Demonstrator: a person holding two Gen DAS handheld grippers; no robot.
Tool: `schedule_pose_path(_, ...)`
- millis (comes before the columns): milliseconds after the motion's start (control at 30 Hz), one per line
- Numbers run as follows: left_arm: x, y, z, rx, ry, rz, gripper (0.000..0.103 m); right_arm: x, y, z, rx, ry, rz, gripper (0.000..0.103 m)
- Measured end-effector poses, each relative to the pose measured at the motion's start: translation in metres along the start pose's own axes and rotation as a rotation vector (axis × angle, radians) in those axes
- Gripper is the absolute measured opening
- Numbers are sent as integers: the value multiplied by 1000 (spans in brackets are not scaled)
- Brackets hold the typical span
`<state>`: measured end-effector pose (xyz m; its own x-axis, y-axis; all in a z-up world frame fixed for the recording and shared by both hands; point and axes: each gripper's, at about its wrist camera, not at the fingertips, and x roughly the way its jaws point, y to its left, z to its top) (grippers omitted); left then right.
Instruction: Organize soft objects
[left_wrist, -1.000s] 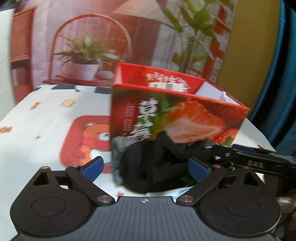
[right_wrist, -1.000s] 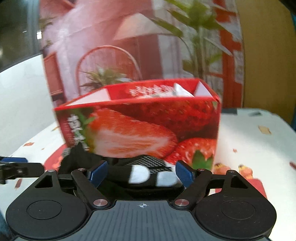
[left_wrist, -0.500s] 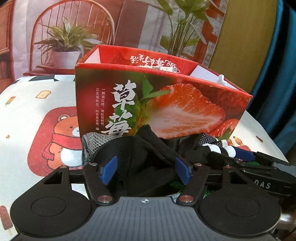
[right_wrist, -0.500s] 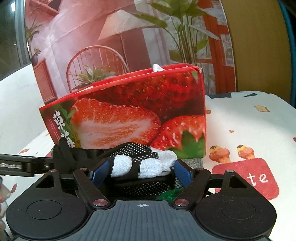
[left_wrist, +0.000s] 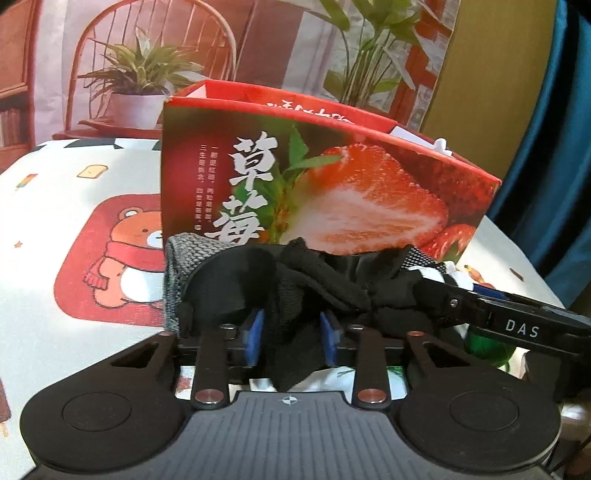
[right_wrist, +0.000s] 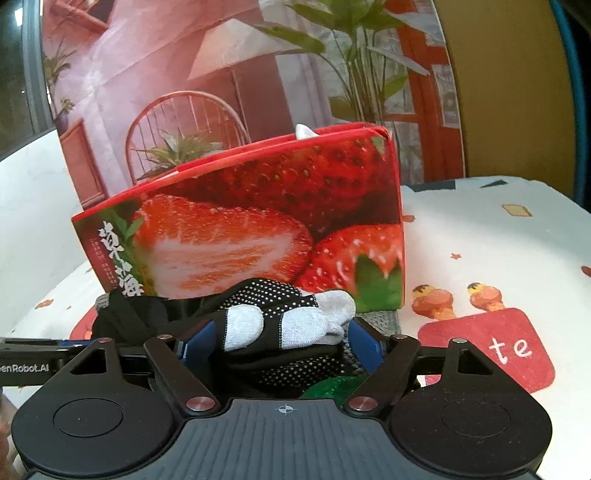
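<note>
Against the front face of the red cardboard strawberry box (left_wrist: 332, 192), on the white cartoon-print tablecloth (left_wrist: 55, 206), a heap of soft things: a black fabric garment (left_wrist: 273, 280), a grey knitted cloth (left_wrist: 177, 266) beneath it at the left end, and a black dotted glove with grey fingertips (right_wrist: 280, 317) at the right end. Under the heap, near the box's right corner, a bit of green material (right_wrist: 332, 387), too hidden to name.

Left gripper (left_wrist: 291, 336): blue pads drawn close together, pinching a fold of the black fabric garment, which bulges over and hangs down between the fingers. Right gripper (right_wrist: 280, 343): pads set about halfway apart, one on each side of the glove, both seemingly touching it; cannot tell whether actually clamping. In the left wrist view, a finger of the right gripper reaching into the heap from the box's right side, marked DAS.

Box standing upright with its top open, a white scrap (right_wrist: 304, 131) poking above the rim near its right corner. Left of the box, a printed bear in a red scarf (left_wrist: 122, 266) on the tablecloth. Behind the box, a printed backdrop showing a chair and potted plant (left_wrist: 147, 74).
</note>
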<state>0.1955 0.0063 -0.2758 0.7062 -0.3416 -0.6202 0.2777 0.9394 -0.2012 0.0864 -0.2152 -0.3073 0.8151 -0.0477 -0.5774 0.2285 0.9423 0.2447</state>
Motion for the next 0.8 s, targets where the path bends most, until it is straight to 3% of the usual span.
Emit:
schedule_pose_path(133,-1,2,-2,-15,-8,-11,30,3,-2,0,10,15,20,74)
schedule_pose_path(333,-4,-2,-5,-2,-9,-18,30,-1,1,-1,-13,13,49,48)
schedule_pose_path(433,-8,-5,-8,21,-20,-22,24,-5,0,-2,-5,-15,30,30)
schedule_pose_path(500,-12,-8,-10,44,-35,-20,14,-10,-1,-2,-2,-33,25,26)
schedule_pose_path(567,-17,-11,-10,63,-49,-18,14,-16,1,-3,-17,-57,16,17)
schedule_pose_path(800,-29,-13,-11,73,-84,-55,13,-39,6,0,-45,-101,19,14)
